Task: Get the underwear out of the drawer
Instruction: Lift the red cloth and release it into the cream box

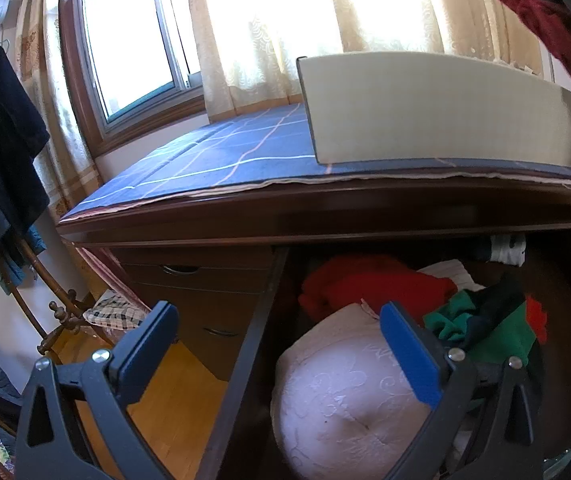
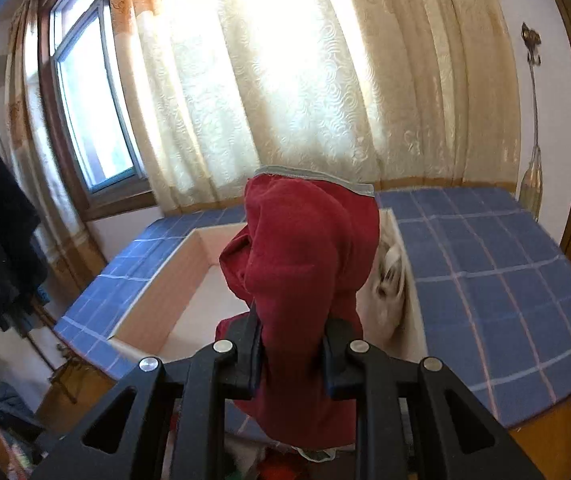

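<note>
Right wrist view has the action: the right tongs (image 2: 291, 354) are pinching a dark red underwear garment (image 2: 305, 264), pads pressed into the bunched cloth low down, and the piece stands up in front of the lens with its grey waistband at the top. It hangs over a shallow white box (image 2: 165, 280) that sits on the blue checked cloth (image 2: 485, 264) covering the tabletop, and a pale item (image 2: 389, 280) already lies against the box's right wall. From the left wrist view the left tongs (image 1: 281, 340) are spread wide with nothing between them, poised over the open drawer (image 1: 253, 344), where a white embroidered bundle (image 1: 345, 392), a bright red garment (image 1: 373, 284) and green and dark pieces (image 1: 485, 320) are left. The dark red piece shows at the top right corner of that view too, well above the box. My read is that this is the carry-and-drop step, and doing it well means getting the whole hanging bulk inside the box walls before letting go. The cloth is limp and top-heavy in this grip, so a release too near the front wall could leave a fold draped over the rim. Better to lower it toward the bare middle of the box, clear of the pale item, then part the pads cleanly so nothing snags. Meanwhile the left side looks well placed for the next pick from the drawer.
</note>
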Motion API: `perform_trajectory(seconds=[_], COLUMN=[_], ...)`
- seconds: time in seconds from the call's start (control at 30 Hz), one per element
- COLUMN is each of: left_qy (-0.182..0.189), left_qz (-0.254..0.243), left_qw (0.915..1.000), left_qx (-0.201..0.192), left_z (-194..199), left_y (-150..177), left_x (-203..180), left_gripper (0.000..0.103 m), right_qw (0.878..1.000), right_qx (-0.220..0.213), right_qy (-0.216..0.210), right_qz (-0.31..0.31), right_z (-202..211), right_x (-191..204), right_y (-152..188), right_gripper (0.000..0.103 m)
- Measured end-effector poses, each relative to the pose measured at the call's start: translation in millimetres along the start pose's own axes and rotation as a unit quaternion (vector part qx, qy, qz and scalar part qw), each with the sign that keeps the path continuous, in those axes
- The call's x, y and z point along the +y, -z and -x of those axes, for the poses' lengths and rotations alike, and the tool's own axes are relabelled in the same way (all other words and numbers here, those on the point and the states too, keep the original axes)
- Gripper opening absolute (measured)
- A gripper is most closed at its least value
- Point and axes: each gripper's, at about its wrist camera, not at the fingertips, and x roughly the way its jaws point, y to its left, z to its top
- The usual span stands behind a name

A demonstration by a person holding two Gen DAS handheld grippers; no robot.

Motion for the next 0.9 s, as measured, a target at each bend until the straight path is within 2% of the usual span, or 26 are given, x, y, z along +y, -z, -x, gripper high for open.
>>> perform_trajectory(seconds=[0.23, 0.53, 0.9], left_qy=[0.001, 0.004, 0.003], left_qz=[-0.002, -0.003, -0.001], left_qw=[1.0000, 1.0000, 1.0000], left_qx=[0.000, 0.002, 0.005], left_z=[0.2, -0.9, -2.4], left_y=[0.3, -0.5, -0.7], left_x=[0.2, -0.6, 0.1], left_gripper=[0.102, 0.102, 0.102], right_qw=[1.000, 0.996, 0.993], right_qx=[0.006, 0.079, 0.105], right_qy=[0.004, 0.038, 0.049], right_qz=[-0.014, -0.031, -0.030], right_z=[-49.1, -118.1, -141.7], right_x=[-8.8, -16.8, -19.2], right_y=[-6.9, 4.3, 19.0], right_gripper=[0.024, 0.024, 0.024])
